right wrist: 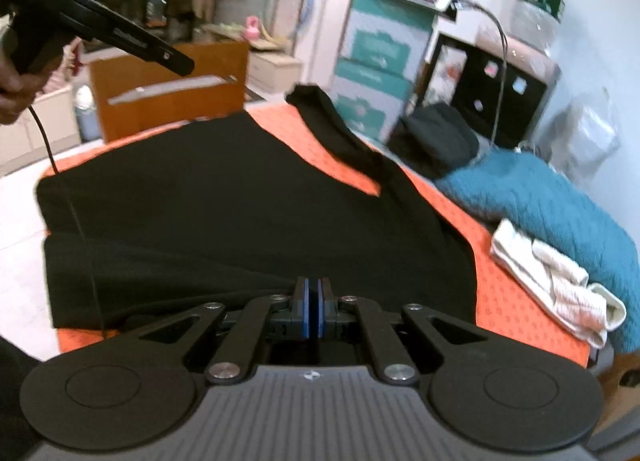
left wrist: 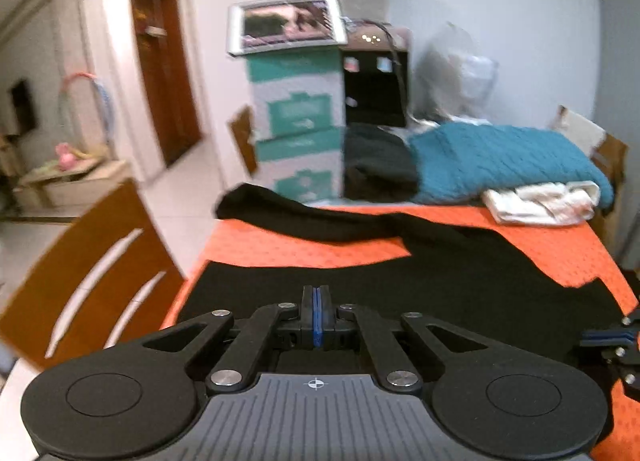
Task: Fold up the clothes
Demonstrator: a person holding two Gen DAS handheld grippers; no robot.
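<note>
Your left gripper (left wrist: 316,303) had its blue-padded jaws pressed together with nothing between them, hovering over the near part of the black garment (left wrist: 420,277) that lay on the orange tablecloth (left wrist: 304,251). Your right gripper (right wrist: 311,303) likewise had its jaws together, though whether they pinched the garment's near edge could not be told. The left wrist view alone showed the brown door (left wrist: 164,73) far beyond the tablecloth's left side, and it caught the tips of your right gripper at its right edge. The right wrist view alone showed your left hand (right wrist: 14,81) gripping the other tool's handle above the tablecloth's far left corner, with a thin black cable (right wrist: 44,137) hanging from it down toward the garment. Both views showed a wooden chair (left wrist: 80,281) just beyond the tablecloth's left side, teal and white boxes (left wrist: 298,117) with a tablet (left wrist: 286,23) on top past its far edge, and a teal knitted blanket (left wrist: 508,161) with a folded white cloth (left wrist: 540,203) at its far right corner. The garment looked matte, plain and dark, spread mostly flat across the middle of the tablecloth, with one long sleeve (right wrist: 340,129) stretched out toward the far edge; in the right wrist view its near left part lay doubled over in a thick fold.
</note>
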